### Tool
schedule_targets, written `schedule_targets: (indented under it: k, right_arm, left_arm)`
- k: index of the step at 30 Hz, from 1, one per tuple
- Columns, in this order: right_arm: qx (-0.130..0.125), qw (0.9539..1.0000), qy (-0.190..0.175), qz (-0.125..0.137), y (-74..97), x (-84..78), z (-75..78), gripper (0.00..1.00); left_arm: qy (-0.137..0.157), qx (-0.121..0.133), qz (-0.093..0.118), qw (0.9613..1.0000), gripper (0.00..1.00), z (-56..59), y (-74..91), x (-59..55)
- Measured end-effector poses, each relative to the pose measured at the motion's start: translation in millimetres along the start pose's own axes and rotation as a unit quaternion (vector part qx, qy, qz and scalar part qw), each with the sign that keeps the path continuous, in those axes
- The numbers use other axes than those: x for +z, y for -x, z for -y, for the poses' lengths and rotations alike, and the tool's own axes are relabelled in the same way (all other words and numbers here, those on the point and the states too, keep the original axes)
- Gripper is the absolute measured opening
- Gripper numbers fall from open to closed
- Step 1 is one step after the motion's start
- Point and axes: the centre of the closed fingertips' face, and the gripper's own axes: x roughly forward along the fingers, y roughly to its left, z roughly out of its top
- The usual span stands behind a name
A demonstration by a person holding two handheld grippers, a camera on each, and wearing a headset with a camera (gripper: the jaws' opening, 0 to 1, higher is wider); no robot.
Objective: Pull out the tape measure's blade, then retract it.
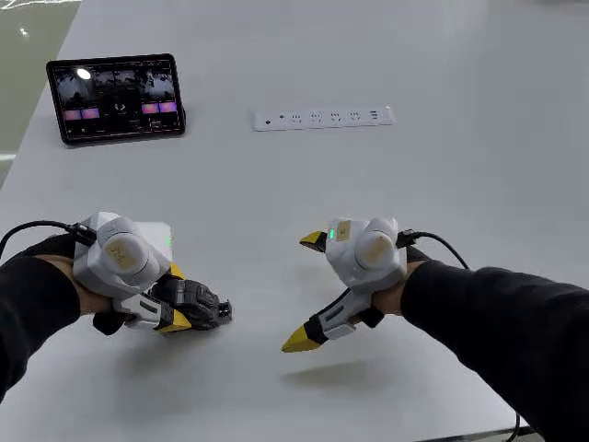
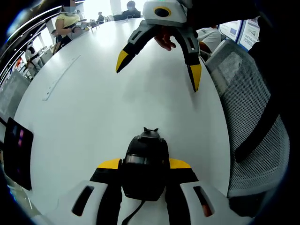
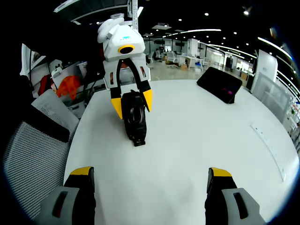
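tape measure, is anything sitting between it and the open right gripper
Nothing visible does. The tape measure is clamped in the left gripper, and bare table stretches from its tip to the right gripper, whose jaws stand open and point at it. The tablet and power strip lie farther back, off that line.

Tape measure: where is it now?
The tape measure is clamped in the left gripper, on the white table at the head view's left, opposite the open right gripper.

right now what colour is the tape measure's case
The tape measure is black; it shows best in the left gripper view.
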Motion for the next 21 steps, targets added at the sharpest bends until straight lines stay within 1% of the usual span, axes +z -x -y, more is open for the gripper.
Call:
schedule_targets:
  k: [5,10,12,13,15,17,19,21]
  right_arm:
    - [0.008,1.0000,0.001,0.004,-14.0,9.7,-0.7,0.99]
    - [0.012,0.9999,0.009,0.001,-25.7,16.6,0.0,0.99]
    - [0.019,0.9997,0.013,0.000,-28.1,18.8,-1.2,0.86]
    - [0.019,0.9997,0.015,0.000,-30.2,19.5,-0.9,0.84]
    - [0.019,0.9996,0.020,-0.001,-34.9,20.9,-0.6,0.84]
    - [0.020,0.9994,0.026,-0.002,-37.7,22.1,-1.6,0.76]
    - [0.022,0.9993,0.029,0.000,-41.7,23.4,-2.5,0.72]
    - [0.024,0.9992,0.033,-0.001,-43.7,24.8,-4.3,0.66]
  left_arm:
    - [0.001,0.001,-0.003,1.0000,0.30,-0.2,0.4,0.0]
    - [0.002,0.000,0.001,1.0000,0.30,-1.0,0.7,-0.6]
    - [0.004,0.001,0.002,1.0000,0.30,-1.1,1.0,-0.6]
    - [0.004,0.002,0.003,1.0000,0.30,-1.5,0.8,-0.8]
    - [0.006,0.003,0.004,1.0000,0.30,-1.6,0.8,-0.9]
    - [0.007,0.003,0.005,1.0000,0.30,-1.5,1.0,-0.9]
    - [0.007,0.003,0.005,1.0000,0.30,-1.3,1.1,-0.7]
    - [0.008,0.003,0.005,1.0000,0.30,-1.5,1.0,-0.8]
